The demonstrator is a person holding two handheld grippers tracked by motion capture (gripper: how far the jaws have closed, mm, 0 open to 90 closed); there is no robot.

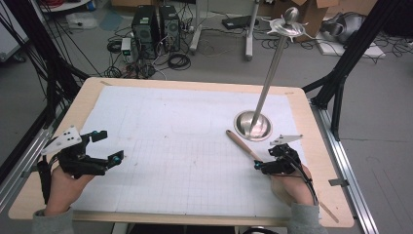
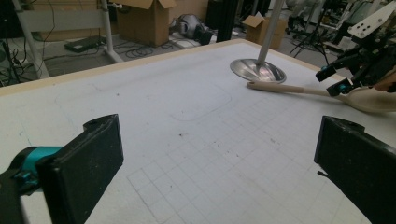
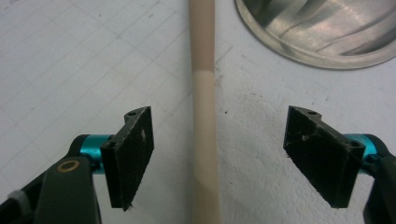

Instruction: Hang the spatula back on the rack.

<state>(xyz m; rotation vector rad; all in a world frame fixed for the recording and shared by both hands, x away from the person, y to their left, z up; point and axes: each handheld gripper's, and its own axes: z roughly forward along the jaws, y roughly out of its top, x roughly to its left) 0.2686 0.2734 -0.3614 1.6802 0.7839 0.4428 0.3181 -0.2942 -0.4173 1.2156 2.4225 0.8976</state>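
We hover right claw [image 3: 218, 158] wide astride spoon [image 3: 203, 116] near table's right edge; handle runs straight between jaws, untouched. Left claw [image 2: 219, 163] wide, well apart.

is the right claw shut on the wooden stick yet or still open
Open. The right claw straddles the wooden stick, which lies flat on the table mat, with clear gaps between both pads and the stick.

On table: one wooden spoon [image 1: 242, 144], one metal stand [image 1: 253, 125], two handheld grippers, one white mat [image 1: 160, 146].
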